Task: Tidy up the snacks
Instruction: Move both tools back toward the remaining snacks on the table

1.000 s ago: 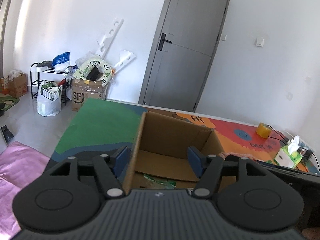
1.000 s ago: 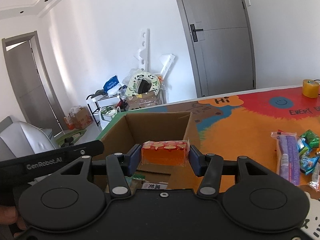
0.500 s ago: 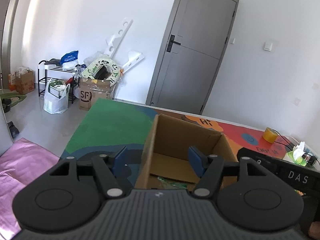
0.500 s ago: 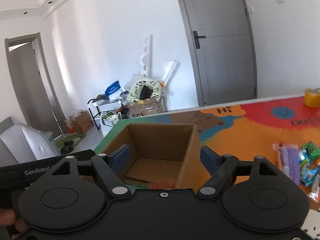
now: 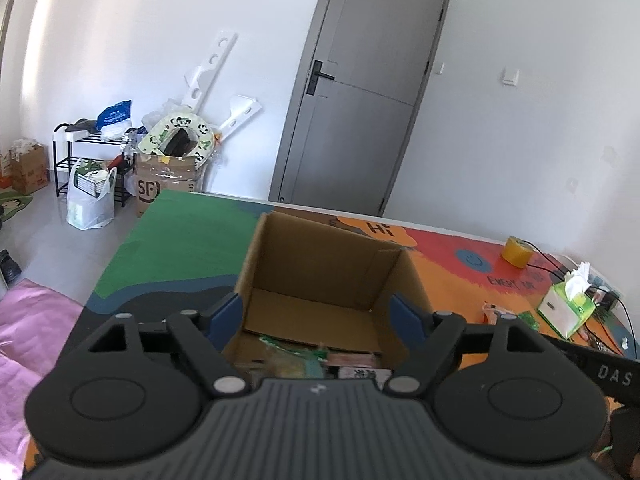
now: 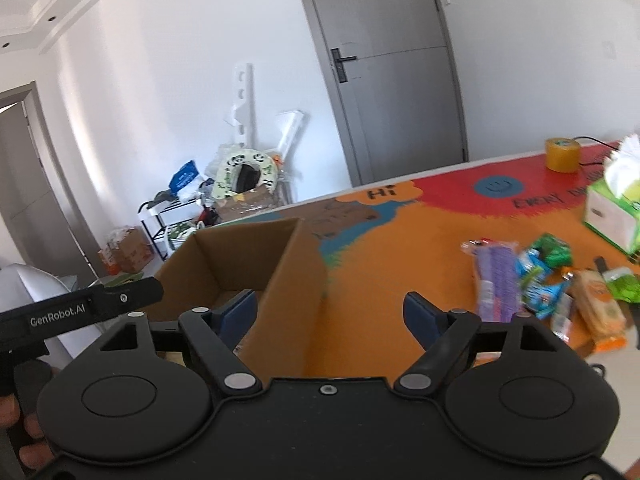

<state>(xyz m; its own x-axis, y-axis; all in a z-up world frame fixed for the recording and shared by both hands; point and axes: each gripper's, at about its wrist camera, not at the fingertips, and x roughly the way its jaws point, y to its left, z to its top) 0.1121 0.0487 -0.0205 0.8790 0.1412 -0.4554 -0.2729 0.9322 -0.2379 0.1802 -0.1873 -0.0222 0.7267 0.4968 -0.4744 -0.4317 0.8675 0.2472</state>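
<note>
The right gripper (image 6: 330,312) has released the orange snack packet it held 1 s ago; its jaws now stand wide apart and empty, swung from above the cardboard box (image 5: 324,280) toward the snack pile (image 6: 548,284). Packets (image 5: 320,360) lie on the box floor, so the drop is judged complete. The left gripper (image 5: 316,316) hovers over the box, jaws open, holding nothing. The remaining snacks lie on the desk (image 6: 400,248), right of the box, near the tissue box (image 6: 612,212).
</note>
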